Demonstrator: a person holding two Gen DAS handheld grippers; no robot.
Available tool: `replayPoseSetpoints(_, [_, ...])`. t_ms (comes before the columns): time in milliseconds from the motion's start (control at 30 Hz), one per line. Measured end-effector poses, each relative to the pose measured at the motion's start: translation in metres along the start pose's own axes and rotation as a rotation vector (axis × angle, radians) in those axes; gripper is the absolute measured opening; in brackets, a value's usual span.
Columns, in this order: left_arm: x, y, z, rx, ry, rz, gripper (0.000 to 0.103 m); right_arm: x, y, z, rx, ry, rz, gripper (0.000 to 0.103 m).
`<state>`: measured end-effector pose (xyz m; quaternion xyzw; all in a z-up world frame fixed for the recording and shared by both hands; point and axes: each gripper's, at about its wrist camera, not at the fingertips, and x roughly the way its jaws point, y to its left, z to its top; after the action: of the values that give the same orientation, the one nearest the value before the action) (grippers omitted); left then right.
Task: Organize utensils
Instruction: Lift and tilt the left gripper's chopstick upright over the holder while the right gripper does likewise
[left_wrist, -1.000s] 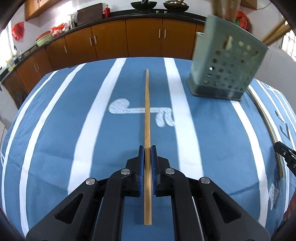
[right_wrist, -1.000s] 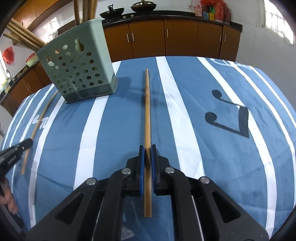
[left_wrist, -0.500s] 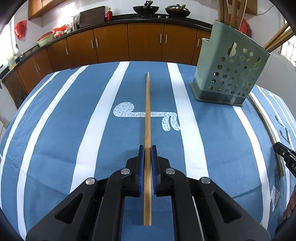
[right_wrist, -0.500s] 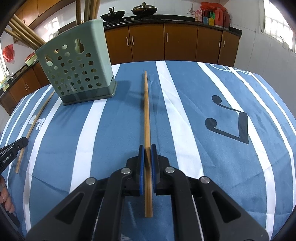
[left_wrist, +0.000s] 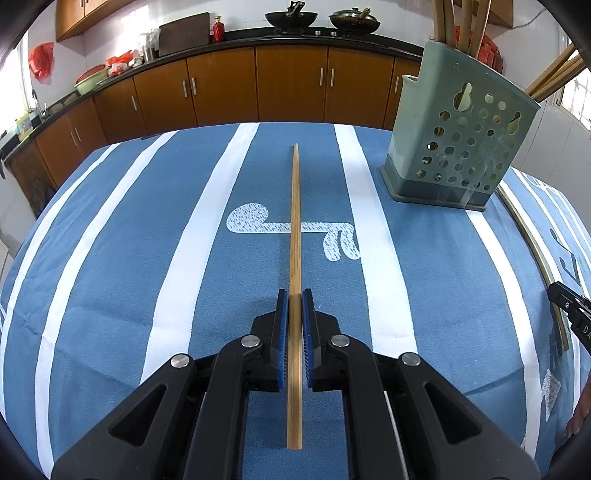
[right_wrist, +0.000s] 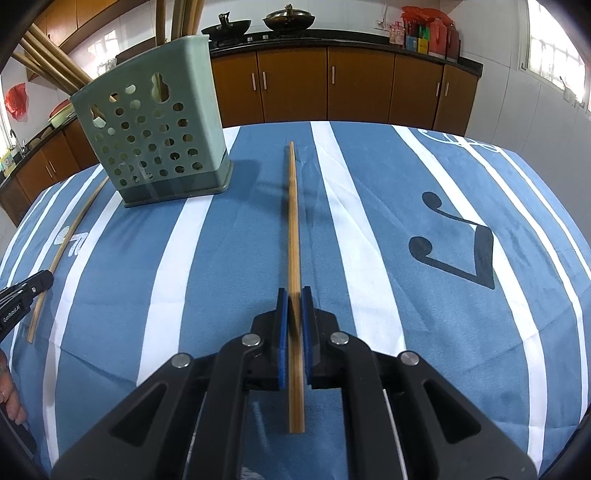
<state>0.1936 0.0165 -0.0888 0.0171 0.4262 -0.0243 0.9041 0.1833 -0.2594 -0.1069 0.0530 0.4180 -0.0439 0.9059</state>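
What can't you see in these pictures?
- Tops of the sticks in the green holder: cut off by the top edge, both views.
- Bottoms of those sticks: hidden by the holder's walls.
- Right tongs, left view: only a tip shows at the edge.
- The person: only fingers at the edge.

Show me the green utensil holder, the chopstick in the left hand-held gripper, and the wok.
green utensil holder (left_wrist: 458, 136), left wrist view, perforated wall
chopstick (left_wrist: 295, 221), left wrist view, mid-shaft
wok (left_wrist: 291, 17), left wrist view, bowl

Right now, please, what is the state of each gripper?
Left gripper: shut on a chopstick.
Right gripper: shut on another chopstick.
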Motion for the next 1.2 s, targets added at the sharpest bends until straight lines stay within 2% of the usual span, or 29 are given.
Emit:
replayPoseSetpoints(433, [-0.001,0.002,-0.001,-0.005,-0.001,-0.014,0.009,-0.001,0.0,-0.001,-0.001,0.0,0.005,0.009])
replayPoseSetpoints(767, [-0.008,-0.003,-0.01,0.041,0.002,-0.009,0.008,-0.005,-0.007,-0.004,0.009,0.002,0.034,0.008])
replayPoseSetpoints(967, [-0.019,0.005,-0.01,0.039,-0.002,-0.028,0.007,-0.032,-0.019,0.0,0.037,-0.076,0.057,0.008])
replayPoseSetpoints(1200, [-0.056,0.016,0.004,0.016,-0.095,-0.064,0.007,-0.071,-0.035,0.018,0.074,-0.196,0.065,0.008])
